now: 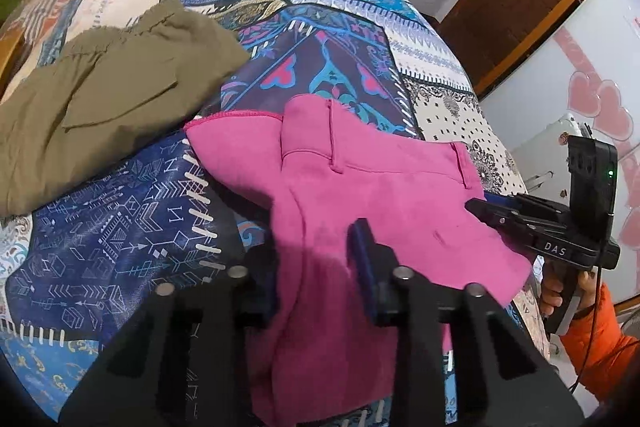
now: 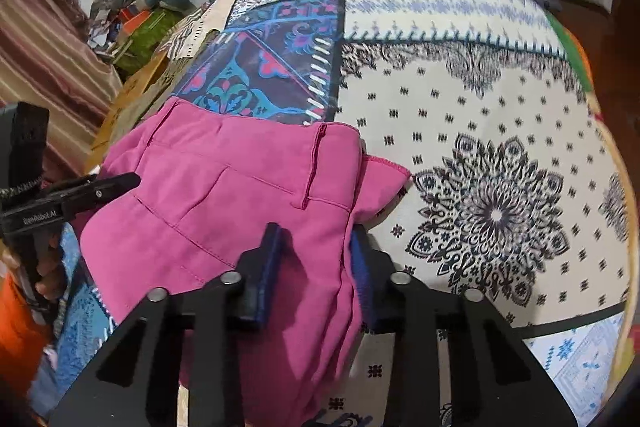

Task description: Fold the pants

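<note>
Tongs grip pink pants over a patchwork bedspread. The left gripper [image 1: 320,267] has its blue pads pressed onto a fold of the pants [image 1: 360,195], cloth bunched between the two fingers; the right gripper [image 2: 316,263] pinches the same garment, near the waistband edge with a belt loop just ahead of its tips. Each wrist view also catches the other tool: the right gripper reaches in from the right side of the left view, its tips at the pants' edge, and the left one comes in from the left side of the right view.

The pants hang partly lifted between the two tools, waistband up toward the middle of the bedspread [image 2: 480,107], legs trailing down toward the cameras. A second, olive garment [image 1: 100,99] lies well apart to the left on the same spread.

The fabric looks like a light, soft woven cloth with some body at the waistband: it drapes and creases freely, and shows no sign of being slippery. It will likely sag wherever it is unsupported, so the stitched waistband and seams seem the surest places to hold, one tool at each end, keeping the edge taut while a fold is laid down. A shallow pinch on a single layer could slide off.
</note>
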